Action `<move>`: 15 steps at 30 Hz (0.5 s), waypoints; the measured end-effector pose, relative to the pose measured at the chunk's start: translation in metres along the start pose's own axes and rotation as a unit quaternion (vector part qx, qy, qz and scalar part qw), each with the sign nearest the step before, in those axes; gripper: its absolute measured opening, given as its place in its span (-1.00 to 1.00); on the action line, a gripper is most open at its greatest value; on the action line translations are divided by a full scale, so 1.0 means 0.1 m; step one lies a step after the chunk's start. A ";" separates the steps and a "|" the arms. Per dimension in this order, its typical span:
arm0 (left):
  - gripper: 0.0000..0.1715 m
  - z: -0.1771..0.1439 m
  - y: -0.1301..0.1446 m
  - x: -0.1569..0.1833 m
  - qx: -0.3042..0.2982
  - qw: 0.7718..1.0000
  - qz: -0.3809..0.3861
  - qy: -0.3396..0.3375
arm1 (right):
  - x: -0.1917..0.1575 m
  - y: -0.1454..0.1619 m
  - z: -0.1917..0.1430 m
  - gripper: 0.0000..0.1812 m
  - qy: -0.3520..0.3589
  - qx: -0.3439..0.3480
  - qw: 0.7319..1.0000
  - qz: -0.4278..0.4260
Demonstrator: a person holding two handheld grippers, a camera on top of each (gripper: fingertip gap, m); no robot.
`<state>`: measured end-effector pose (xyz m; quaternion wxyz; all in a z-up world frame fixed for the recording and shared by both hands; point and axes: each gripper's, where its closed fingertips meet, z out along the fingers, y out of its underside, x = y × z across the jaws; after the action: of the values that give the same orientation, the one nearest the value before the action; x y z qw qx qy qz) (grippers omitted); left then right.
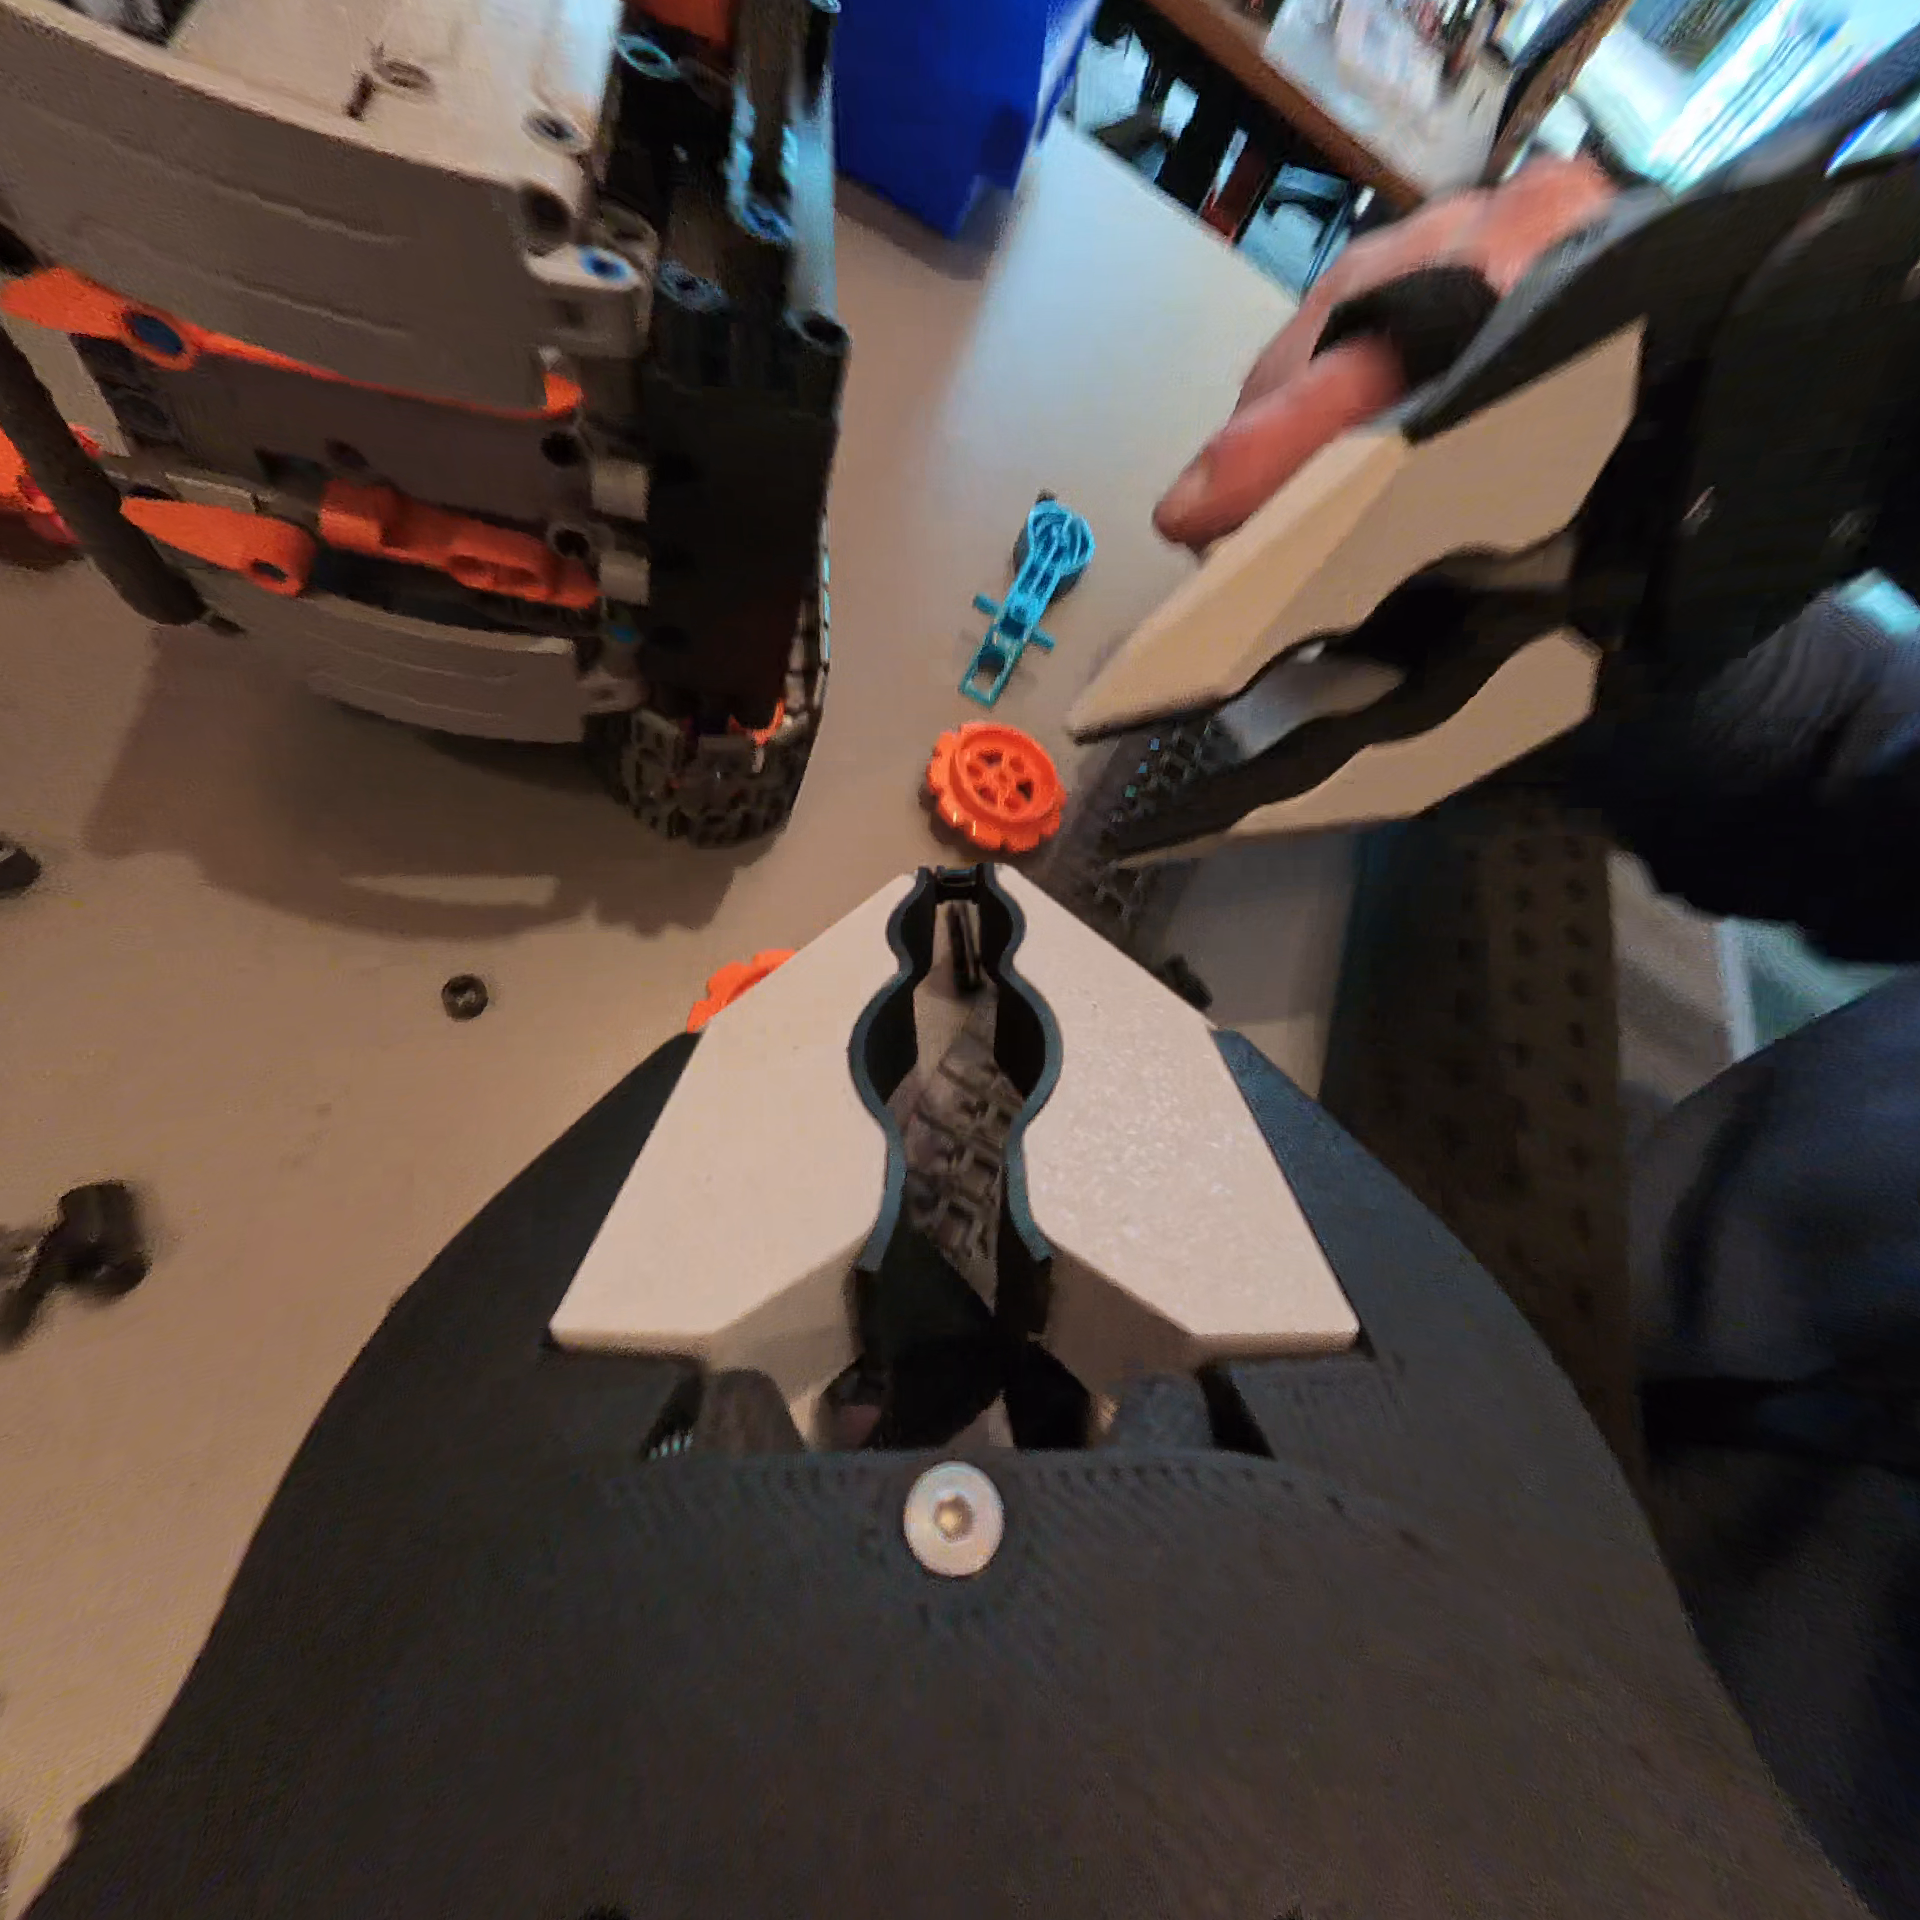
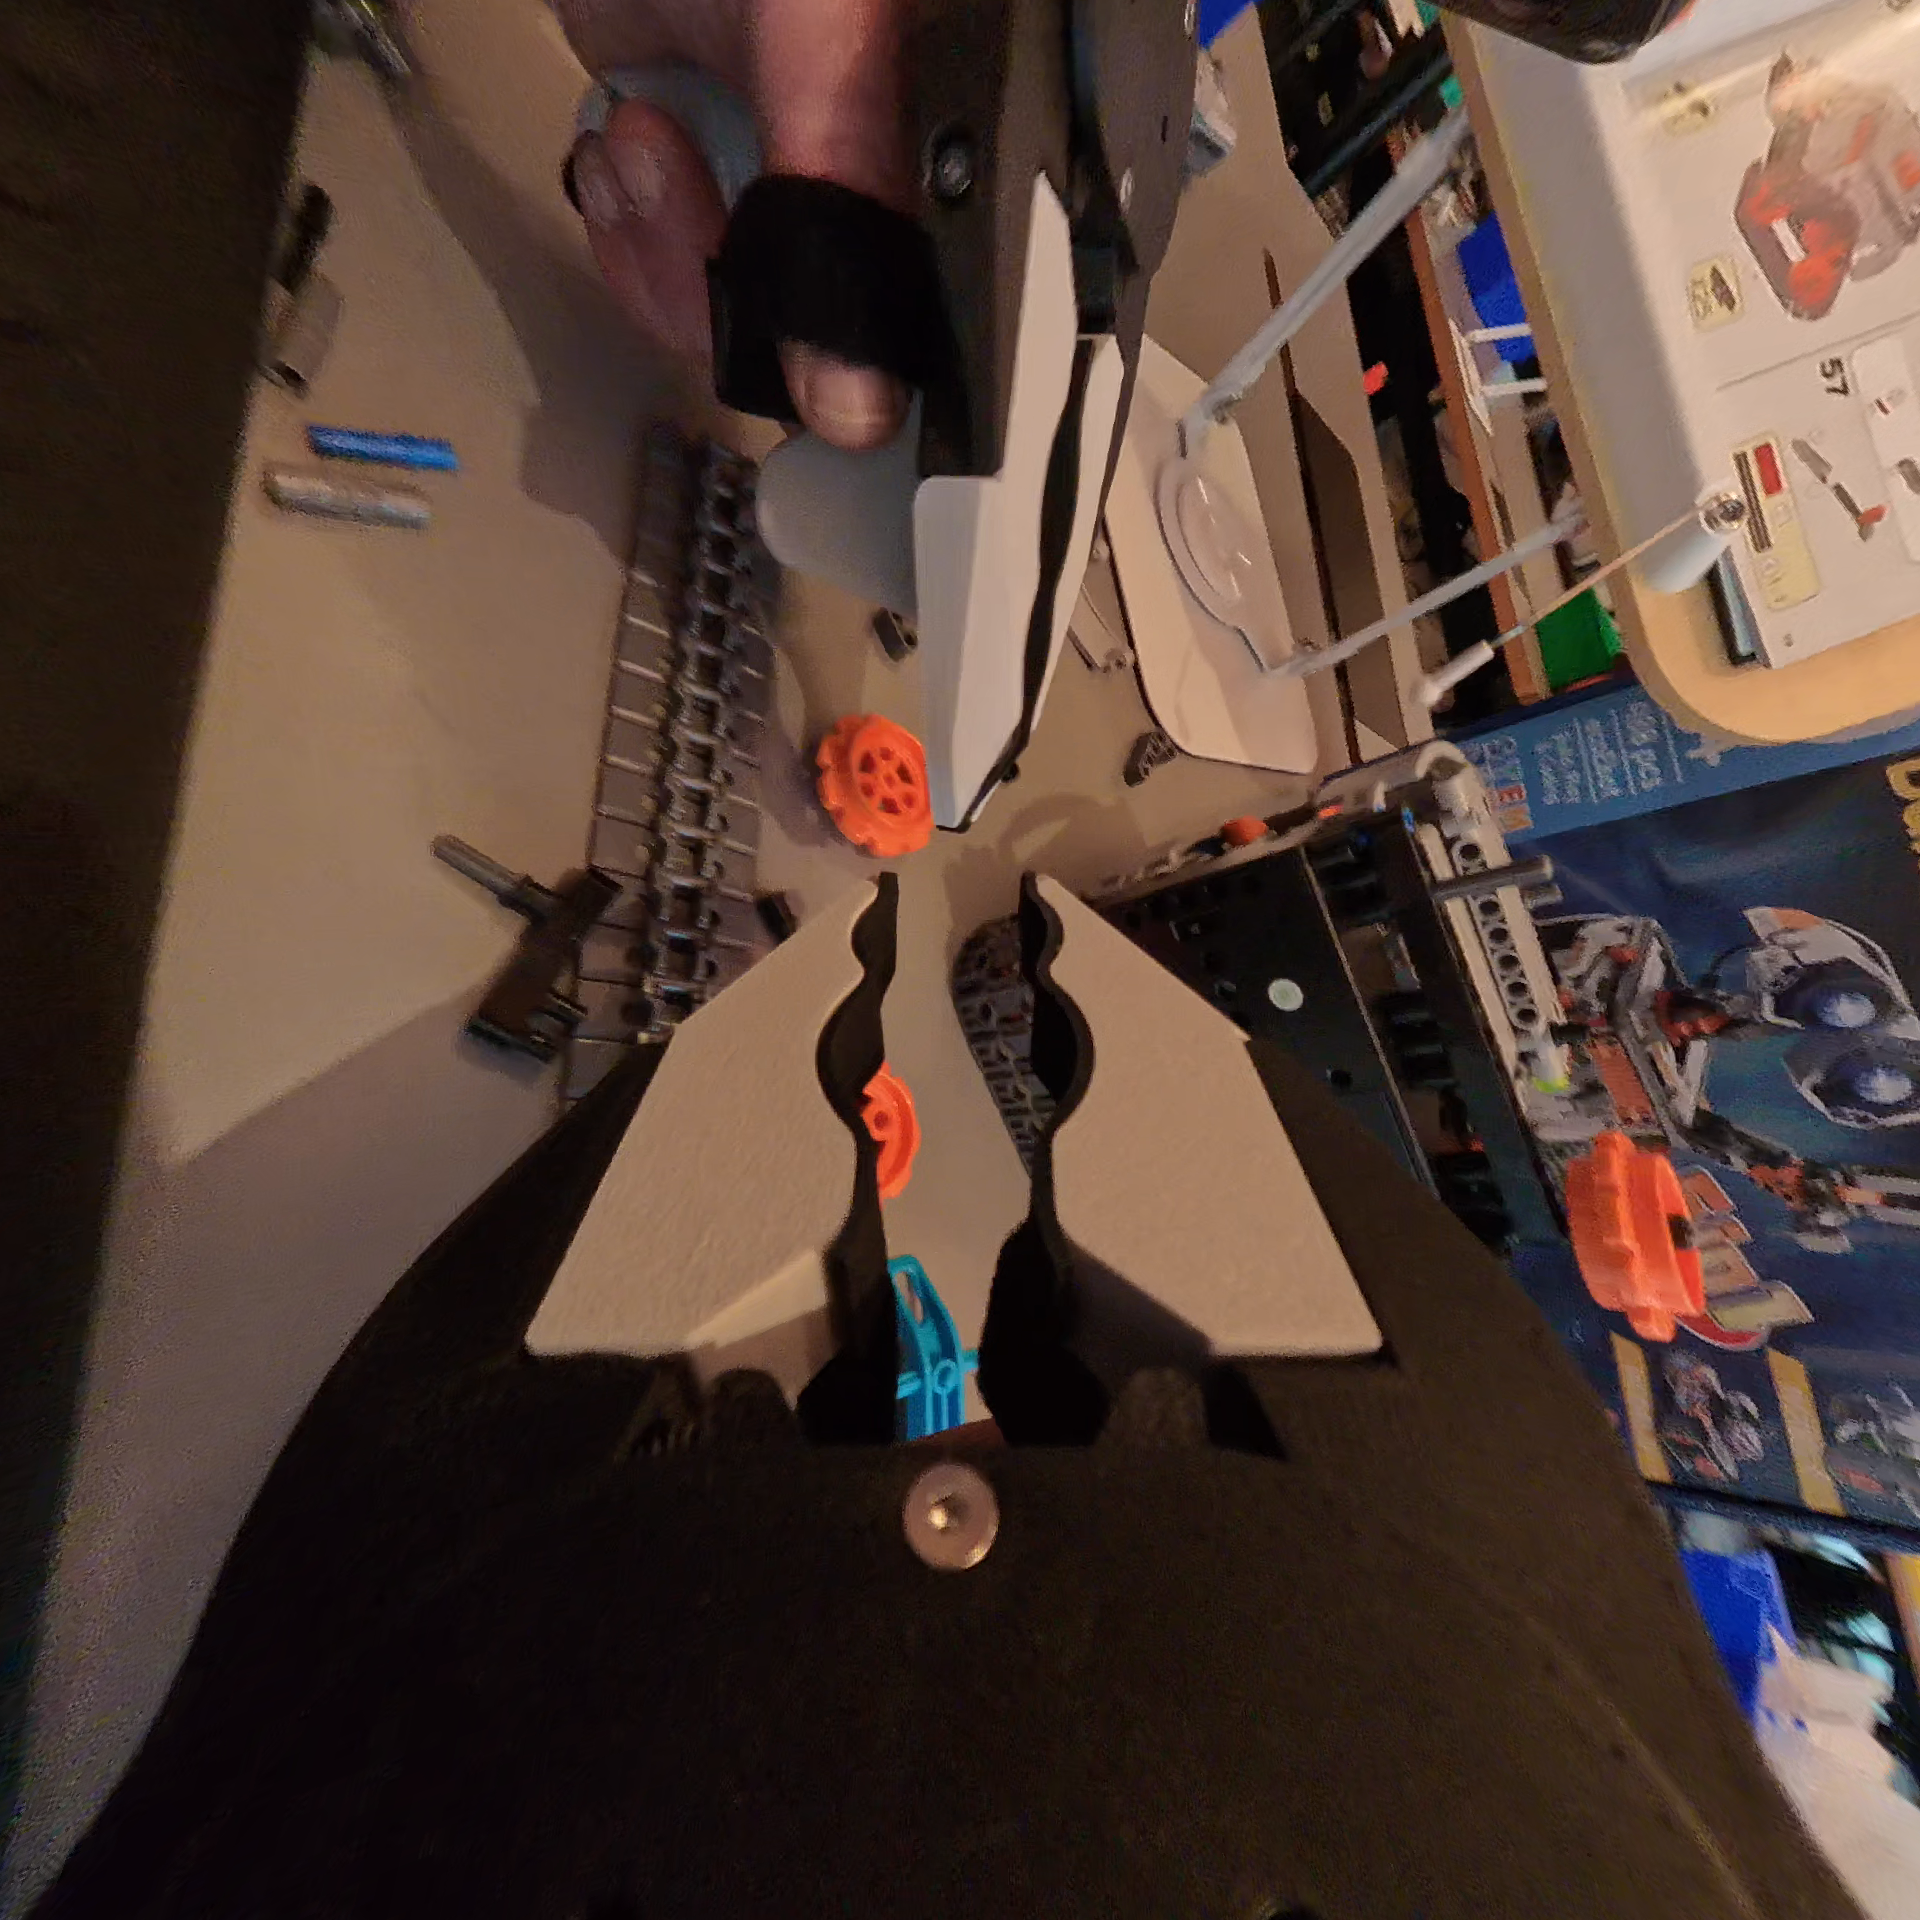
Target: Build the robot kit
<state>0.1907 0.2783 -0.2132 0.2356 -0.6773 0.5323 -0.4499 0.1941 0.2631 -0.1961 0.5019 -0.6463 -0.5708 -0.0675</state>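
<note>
**Two grippers meet over loose building-brick parts on a tan table**

A part-built brick vehicle in grey, black and orange stands on the tan table, its tracked end turned toward the tools; the right wrist view shows it only as a dark block beside a blue printed box, which the left view does not show. A long strip of grey track links lies flat across the table in the right view. The left view shows just part of such a strip, running under its gripper. The left gripper has its fingers drawn together on a small black piece at the tips, seemingly a pinch suited to so slight a part. The right gripper has its fingers apart and holds nothing, poised above the table just beside an orange gear wheel. A second orange gear and a light-blue piece show through the right gripper's gap. A small black ring lies alone, well apart, seen only from the left.
</note>
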 end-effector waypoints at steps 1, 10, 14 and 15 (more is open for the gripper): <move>-0.92 0.02 -0.07 0.01 0.019 0.999 -0.020 0.018 | 0.03 0.04 0.02 -0.76 0.012 -0.007 1.000 -0.003; -0.92 0.01 -0.36 0.17 0.108 0.981 -0.111 0.120 | 0.22 0.01 0.02 -0.80 0.081 0.008 0.997 -0.006; -0.92 0.01 -0.39 0.20 0.119 0.978 -0.117 0.127 | 0.26 -0.02 0.00 -0.95 0.097 0.014 0.995 -0.009; -0.92 0.01 -0.39 0.21 0.120 0.978 -0.118 0.126 | 0.27 -0.02 0.00 -0.95 0.100 0.015 0.995 -0.008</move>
<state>0.2121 0.2716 -0.1751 0.1910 -0.6402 0.4163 -0.6168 0.2015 0.2807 -0.1771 0.5651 -0.6241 -0.5243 -0.1272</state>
